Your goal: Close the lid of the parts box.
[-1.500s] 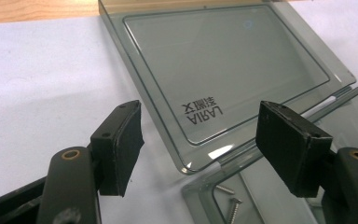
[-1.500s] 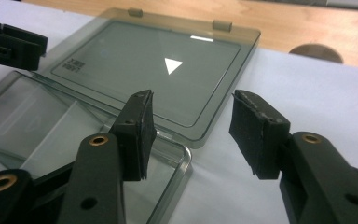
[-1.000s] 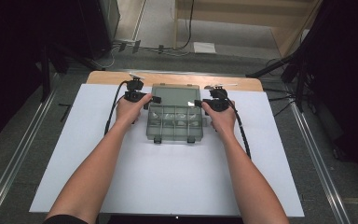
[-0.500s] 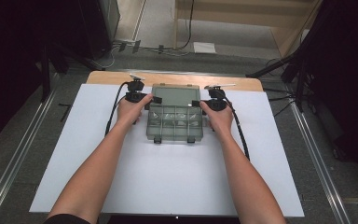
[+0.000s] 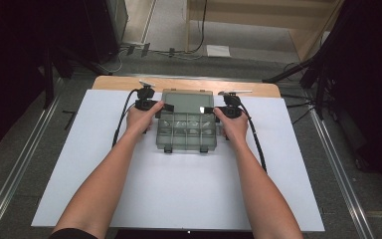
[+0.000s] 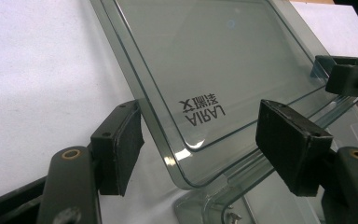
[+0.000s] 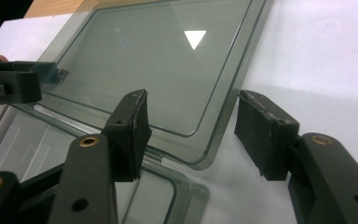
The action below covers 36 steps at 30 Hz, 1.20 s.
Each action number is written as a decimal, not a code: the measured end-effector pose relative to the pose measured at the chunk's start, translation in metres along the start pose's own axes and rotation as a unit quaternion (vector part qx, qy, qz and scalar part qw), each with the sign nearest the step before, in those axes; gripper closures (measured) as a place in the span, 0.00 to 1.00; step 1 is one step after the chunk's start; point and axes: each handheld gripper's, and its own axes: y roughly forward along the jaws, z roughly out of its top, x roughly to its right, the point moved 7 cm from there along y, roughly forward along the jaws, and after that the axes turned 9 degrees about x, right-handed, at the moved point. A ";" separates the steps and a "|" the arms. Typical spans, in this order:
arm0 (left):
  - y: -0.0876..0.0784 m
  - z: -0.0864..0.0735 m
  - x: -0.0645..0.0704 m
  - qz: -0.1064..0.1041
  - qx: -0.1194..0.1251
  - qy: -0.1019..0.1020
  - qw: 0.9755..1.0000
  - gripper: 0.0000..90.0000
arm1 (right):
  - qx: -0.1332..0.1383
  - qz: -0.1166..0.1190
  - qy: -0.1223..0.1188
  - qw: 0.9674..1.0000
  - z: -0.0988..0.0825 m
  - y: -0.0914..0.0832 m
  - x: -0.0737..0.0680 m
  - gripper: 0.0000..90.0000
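A clear plastic compartment box sits toward the far middle of the white counter, its hinged lid swung open and lying back beyond the tray. The left gripper reaches in at the lid's left corner with jaws standing apart, the corner between them and the pads not pressing on it. The right gripper straddles the lid's right corner, its jaws having just been opening, pads clear of the plastic.
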 end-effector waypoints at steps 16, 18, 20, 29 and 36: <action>-0.010 0.009 -0.001 0.019 0.042 0.011 0.999 0.66 | 0.021 -0.002 -0.028 0.999 0.004 -0.005 -0.005 0.61; -0.014 0.011 -0.001 0.018 0.048 0.013 0.999 0.70 | 0.029 -0.007 -0.037 0.999 0.005 -0.007 -0.006 0.63; -0.017 0.012 0.000 0.012 0.057 0.014 0.998 0.75 | 0.038 -0.010 -0.047 0.998 0.007 -0.009 -0.007 0.65; -0.027 0.011 -0.001 -0.004 0.076 0.028 0.997 0.84 | 0.060 -0.027 -0.072 0.995 0.007 -0.014 -0.010 0.71; -0.032 0.010 -0.001 -0.017 0.081 0.038 0.996 0.87 | 0.063 -0.035 -0.085 0.994 0.006 -0.014 -0.011 0.70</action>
